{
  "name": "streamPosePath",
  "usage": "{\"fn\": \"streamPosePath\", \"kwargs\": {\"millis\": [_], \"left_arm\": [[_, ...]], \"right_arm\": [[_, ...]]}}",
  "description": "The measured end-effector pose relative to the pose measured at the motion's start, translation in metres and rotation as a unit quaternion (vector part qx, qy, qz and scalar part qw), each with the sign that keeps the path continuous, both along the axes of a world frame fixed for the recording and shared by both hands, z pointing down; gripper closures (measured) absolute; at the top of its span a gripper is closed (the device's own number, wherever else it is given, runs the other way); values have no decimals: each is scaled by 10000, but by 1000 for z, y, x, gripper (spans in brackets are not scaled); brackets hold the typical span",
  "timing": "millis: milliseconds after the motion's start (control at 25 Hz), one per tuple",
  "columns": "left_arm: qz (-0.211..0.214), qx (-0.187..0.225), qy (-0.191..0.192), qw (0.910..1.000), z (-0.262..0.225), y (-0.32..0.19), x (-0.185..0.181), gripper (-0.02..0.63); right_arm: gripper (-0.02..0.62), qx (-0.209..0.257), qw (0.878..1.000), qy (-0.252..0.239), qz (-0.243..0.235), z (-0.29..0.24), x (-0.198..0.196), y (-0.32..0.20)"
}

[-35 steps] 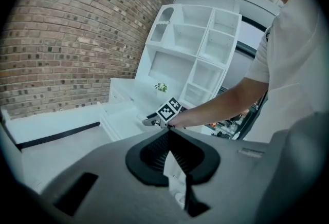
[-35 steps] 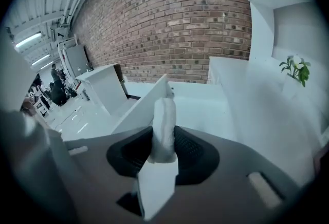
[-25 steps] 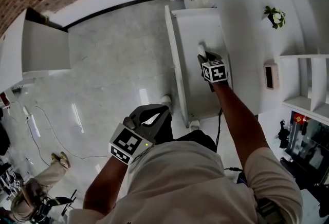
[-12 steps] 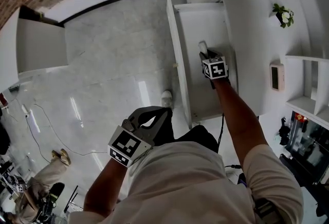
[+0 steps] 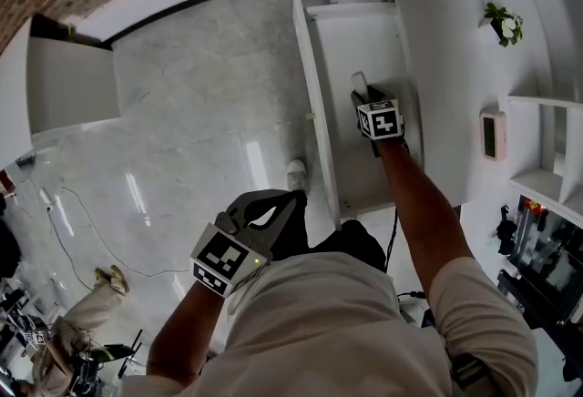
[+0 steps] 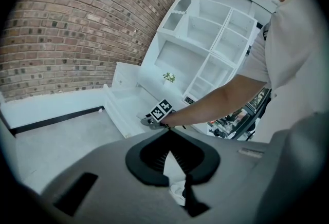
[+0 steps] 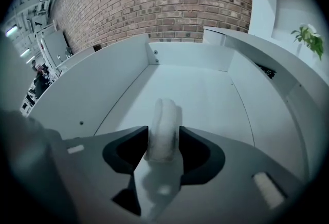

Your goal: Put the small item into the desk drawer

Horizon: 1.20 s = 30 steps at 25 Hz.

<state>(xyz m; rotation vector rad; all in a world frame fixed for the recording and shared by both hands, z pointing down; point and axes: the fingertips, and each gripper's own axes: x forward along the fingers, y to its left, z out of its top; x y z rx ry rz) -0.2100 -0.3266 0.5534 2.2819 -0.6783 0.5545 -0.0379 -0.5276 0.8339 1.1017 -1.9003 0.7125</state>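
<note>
The white desk drawer (image 5: pixel 314 104) stands pulled out over the floor. My right gripper (image 5: pixel 358 96) reaches down into it. Its jaws are opening, and the small white item (image 7: pixel 164 128) stands upright between them on the drawer floor (image 7: pixel 211 89), the pads close beside it. In the head view the small item (image 5: pixel 359 81) pokes out just past the jaw tips. My left gripper (image 5: pixel 296 197) hangs low near my torso, away from the drawer. Its jaws meet at their tips (image 6: pixel 167 132) with nothing between them.
The white desk top (image 5: pixel 446 40) runs along the drawer's right side, with a small potted plant (image 5: pixel 506 25) and a small device (image 5: pixel 491 135) by white shelves. My shoe (image 5: pixel 296 173) is on the marble floor beside the drawer front. A cable (image 5: pixel 91 222) lies at the left.
The right gripper stays at nearly the same spot in the drawer with the item at its tip. The left gripper has not moved. The head view has shifted slightly.
</note>
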Motion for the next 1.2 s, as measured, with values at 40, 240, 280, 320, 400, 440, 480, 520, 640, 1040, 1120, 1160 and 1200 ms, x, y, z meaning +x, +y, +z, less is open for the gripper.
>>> {"fn": "streamPosePath", "kwargs": {"millis": [40, 240, 280, 320, 400, 440, 480, 520, 640, 1040, 1120, 1160, 1200], "left_arm": [[-14, 49, 38, 10000, -2, -3, 2, 600], [75, 53, 60, 9999, -3, -2, 9, 600], [79, 83, 83, 9999, -5, -2, 10, 600], [106, 88, 85, 9999, -5, -2, 12, 600], [142, 110, 97, 9998, -7, -1, 17, 600], [145, 135, 112, 9997, -8, -1, 21, 600], [160, 144, 119, 9997, -8, 1, 24, 600], [190, 138, 119, 9997, -9, 3, 27, 600], [222, 218, 160, 9994, -13, 8, 36, 600], [330, 371, 212, 9985, -26, 40, 76, 600], [337, 420, 232, 9983, -31, 48, 86, 600], [334, 453, 243, 9981, -33, 52, 92, 600], [334, 482, 246, 9980, -35, 56, 97, 600]], "right_arm": [[390, -21, 10000, -2, -17, 0, 0, 1], [374, -6, 9999, -42, -93, -6, -4, 6], [374, 18, 9999, -54, -100, -8, -4, 7], [374, 45, 9999, -66, -104, -11, -5, 6], [374, 98, 9999, -86, -90, -17, -3, 5], [376, 119, 9999, -97, -72, -19, -1, 6], [376, 138, 9998, -111, -53, -22, 1, 7], [376, 158, 9998, -125, -38, -24, 2, 8], [383, 232, 9995, -199, -45, -34, 4, 14], [476, 620, 9960, -589, -261, -87, 10, 47], [480, 681, 9949, -669, -311, -98, 13, 57], [488, 714, 9944, -707, -339, -103, 15, 62], [499, 754, 9937, -744, -363, -109, 18, 68]]}}
